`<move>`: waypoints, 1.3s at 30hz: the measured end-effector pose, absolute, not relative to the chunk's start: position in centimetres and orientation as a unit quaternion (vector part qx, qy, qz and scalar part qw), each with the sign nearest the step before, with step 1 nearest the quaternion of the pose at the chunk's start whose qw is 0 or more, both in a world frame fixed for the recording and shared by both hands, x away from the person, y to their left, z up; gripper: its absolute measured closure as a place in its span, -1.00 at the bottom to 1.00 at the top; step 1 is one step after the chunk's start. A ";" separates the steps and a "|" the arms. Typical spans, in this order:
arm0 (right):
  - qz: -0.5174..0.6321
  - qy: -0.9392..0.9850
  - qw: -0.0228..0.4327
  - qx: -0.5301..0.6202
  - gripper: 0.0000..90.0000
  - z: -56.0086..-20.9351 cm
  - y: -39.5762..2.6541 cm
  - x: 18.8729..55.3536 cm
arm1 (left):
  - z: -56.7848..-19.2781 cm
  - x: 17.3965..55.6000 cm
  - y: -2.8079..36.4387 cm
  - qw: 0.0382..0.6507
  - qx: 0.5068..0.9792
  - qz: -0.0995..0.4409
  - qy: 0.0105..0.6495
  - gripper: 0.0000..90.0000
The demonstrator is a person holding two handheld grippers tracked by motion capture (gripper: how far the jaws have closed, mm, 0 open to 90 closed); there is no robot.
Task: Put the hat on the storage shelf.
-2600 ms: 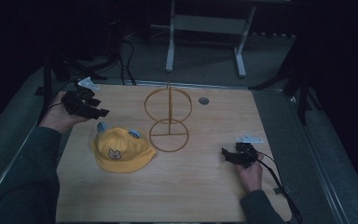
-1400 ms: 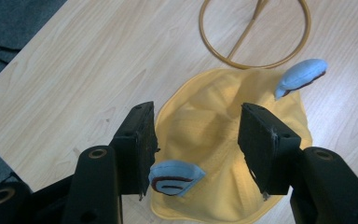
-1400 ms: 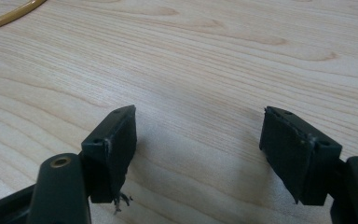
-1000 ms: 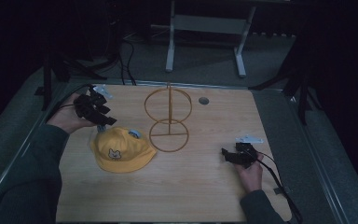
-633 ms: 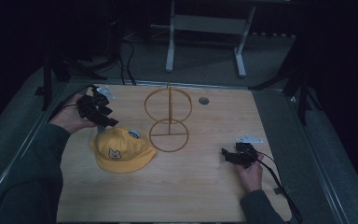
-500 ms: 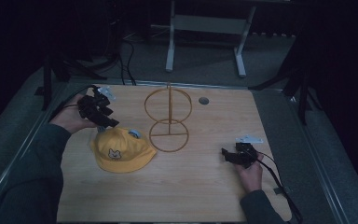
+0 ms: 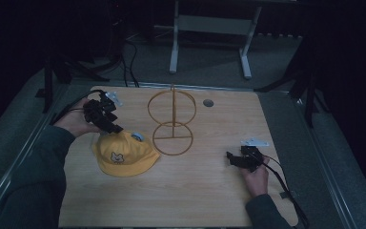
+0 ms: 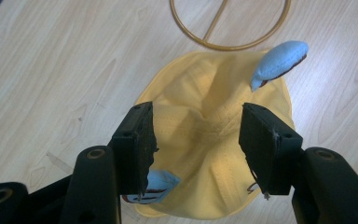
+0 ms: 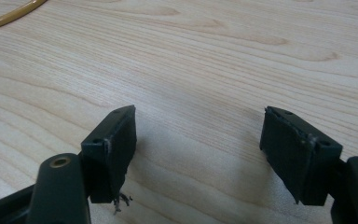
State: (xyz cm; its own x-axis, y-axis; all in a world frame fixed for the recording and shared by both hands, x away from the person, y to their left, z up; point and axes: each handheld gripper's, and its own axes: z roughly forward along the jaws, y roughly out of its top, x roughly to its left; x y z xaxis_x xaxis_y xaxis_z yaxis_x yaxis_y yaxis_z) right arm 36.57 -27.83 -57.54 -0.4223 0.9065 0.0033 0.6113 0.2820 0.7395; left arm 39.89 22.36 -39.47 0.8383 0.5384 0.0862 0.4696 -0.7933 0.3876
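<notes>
Two grippers spread: left gripper [image 8: 196, 144] held over yellow fabric cap [image 8: 214, 154] bearing cartoon-face patch, no text readable; right gripper [image 9: 198, 154] rested released near wooden table's [image 7: 195, 191] right edge.

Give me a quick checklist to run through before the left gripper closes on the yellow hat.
1. Left gripper jaws open: ok, a wide gap shows between them.
2. Yellow hat lined up between the jaws: ok, its crown sits in the gap in the left gripper view.
3. Jaws down at the fabric: cannot tell, the height above the hat is unclear.
4. Blue ears out of the pinch: not ok, the nearer ear lies right by one jaw.
5. Wire stand clear of the hat: ok, it stands beside the brim.
6. Right gripper out of the way: ok, open over bare table.
</notes>
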 end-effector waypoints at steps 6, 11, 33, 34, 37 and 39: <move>0.342 0.771 0.216 0.492 -0.40 -57.5 -27.8 36.6 | -39.8 39.9 22.0 0.171 0.946 0.088 0.262 0.02; 0.342 0.771 0.216 0.492 -0.41 -57.5 -27.8 36.6 | -40.5 40.2 21.6 0.152 0.951 0.078 0.258 0.02; 0.342 0.772 0.215 0.490 -0.41 -57.5 -27.8 36.6 | -42.6 40.8 20.3 0.091 0.965 0.045 0.243 0.00; 0.342 0.772 0.215 0.490 -0.41 -57.5 -27.8 36.6 | -43.0 40.8 20.2 0.082 0.965 0.044 0.244 0.00; 0.342 0.772 0.215 0.491 -0.41 -57.5 -27.8 36.6 | -43.4 40.9 20.0 0.072 0.967 0.045 0.240 0.08; 0.342 0.772 0.215 0.491 -0.41 -57.5 -27.8 36.6 | -43.5 40.9 19.9 0.069 0.967 0.046 0.240 0.15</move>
